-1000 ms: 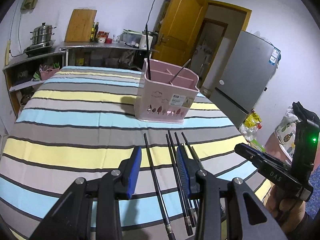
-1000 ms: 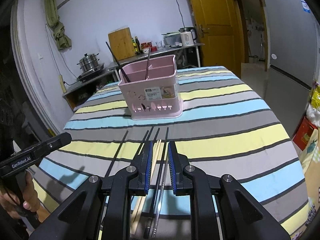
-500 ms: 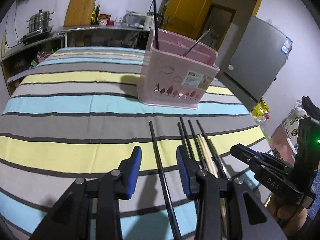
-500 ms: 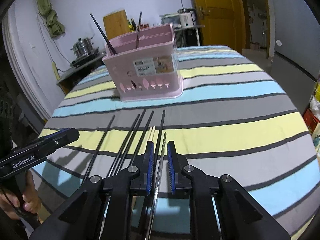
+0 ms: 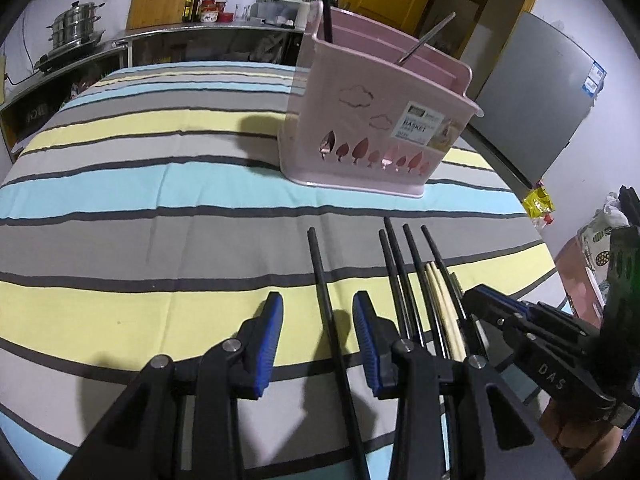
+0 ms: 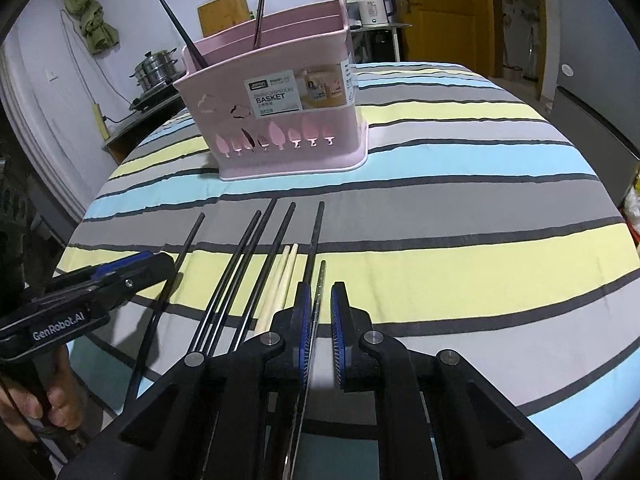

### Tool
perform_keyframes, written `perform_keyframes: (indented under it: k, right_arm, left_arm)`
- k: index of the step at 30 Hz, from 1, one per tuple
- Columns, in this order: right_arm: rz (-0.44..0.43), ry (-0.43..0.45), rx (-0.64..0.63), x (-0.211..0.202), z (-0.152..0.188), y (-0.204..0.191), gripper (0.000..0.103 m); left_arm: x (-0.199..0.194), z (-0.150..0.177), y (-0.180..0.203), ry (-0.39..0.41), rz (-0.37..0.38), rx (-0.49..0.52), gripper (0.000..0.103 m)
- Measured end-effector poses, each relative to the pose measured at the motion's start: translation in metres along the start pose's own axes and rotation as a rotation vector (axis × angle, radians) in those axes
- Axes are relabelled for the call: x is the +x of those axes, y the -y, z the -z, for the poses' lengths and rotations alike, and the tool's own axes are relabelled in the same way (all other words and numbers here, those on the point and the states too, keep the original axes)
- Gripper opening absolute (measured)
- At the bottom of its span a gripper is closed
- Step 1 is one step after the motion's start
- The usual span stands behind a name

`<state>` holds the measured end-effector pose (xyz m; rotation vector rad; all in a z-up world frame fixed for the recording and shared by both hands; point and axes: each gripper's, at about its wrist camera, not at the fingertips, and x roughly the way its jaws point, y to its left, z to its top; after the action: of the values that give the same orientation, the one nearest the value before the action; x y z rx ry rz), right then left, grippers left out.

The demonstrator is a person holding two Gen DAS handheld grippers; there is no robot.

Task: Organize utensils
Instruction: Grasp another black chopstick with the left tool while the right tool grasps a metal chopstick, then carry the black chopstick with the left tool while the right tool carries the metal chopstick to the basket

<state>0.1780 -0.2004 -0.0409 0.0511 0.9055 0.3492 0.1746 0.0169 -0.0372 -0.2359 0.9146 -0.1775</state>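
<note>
A row of loose chopsticks is laid lengthwise on the striped cloth-covered table (image 6: 460, 184), short of the pink plastic utensil basket with leaf cut-outs (image 6: 280, 120): a lone black chopstick (image 5: 325, 300) is set apart on the left, a close bundle of black chopsticks (image 6: 244, 272) and a pale wooden pair (image 6: 280, 284) are seen beside it, and a thin metal chopstick (image 6: 318, 300) lies at the right end; one black stick and one metal stick are already stood in the basket. The left gripper (image 5: 318, 336) is spread wide, the lone black chopstick being straddled between its blue pads but not touched; the right gripper (image 6: 321, 320) is narrowed about the metal chopstick, its left pad seeming to touch the shaft, a slit being left on the other side, so a firm clamp cannot be confirmed. The step in hand is judged to be a paired pick-up; closure on each shaft, a lift and a tip-down insertion into a basket compartment are called for next. Open cloth is left to the left of the lone stick and to the right of the metal one; the bundle lies between the two grippers, so inward drift is to be avoided; the table's right edge is near the right hand's side, beyond it a grey fridge (image 5: 532, 100); the path forward to the basket is unobstructed.
</note>
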Motion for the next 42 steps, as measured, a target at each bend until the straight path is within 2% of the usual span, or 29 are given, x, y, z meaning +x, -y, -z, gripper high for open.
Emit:
perform_keyframes:
  k: [9, 13, 16, 19, 21, 22, 29, 42]
  right_arm:
    - [0.023, -0.022, 0.003, 0.001, -0.002, 0.005, 0.009]
    - [0.06, -0.043, -0.028, 0.007, -0.007, -0.003, 0.009]
    - [0.074, -0.049, -0.039, 0.01, -0.009, -0.004, 0.007]
    - [0.078, -0.05, -0.048, 0.01, -0.01, -0.004, 0.005]
    - [0.074, -0.051, -0.045, 0.01, -0.011, -0.003, 0.004]
    - [0.071, -0.052, -0.043, 0.009, -0.011, -0.002, 0.004]
    - [0.027, -0.026, -0.017, -0.002, -0.018, 0.002, 0.004]
    - [-0.011, 0.113, -0.007, -0.057, -0.057, 0.006, 0.004]
  left_arm:
    - [0.01, -0.005, 0.008, -0.02, -0.041, 0.037, 0.038]
    - [0.016, -0.012, 0.014, -0.033, -0.071, 0.07, 0.038]
    - [0.021, -0.016, 0.019, -0.037, -0.094, 0.101, 0.035]
    - [0.024, -0.018, 0.022, -0.038, -0.117, 0.13, 0.024]
    - [0.025, -0.02, 0.022, -0.042, -0.125, 0.131, 0.01]
    - [0.026, -0.021, 0.022, -0.045, -0.124, 0.13, 0.009]
    - [0.017, -0.026, 0.021, -0.053, -0.077, 0.109, 0.005]
    - [-0.048, -0.068, 0.037, 0.072, 0.011, 0.161, 0.005]
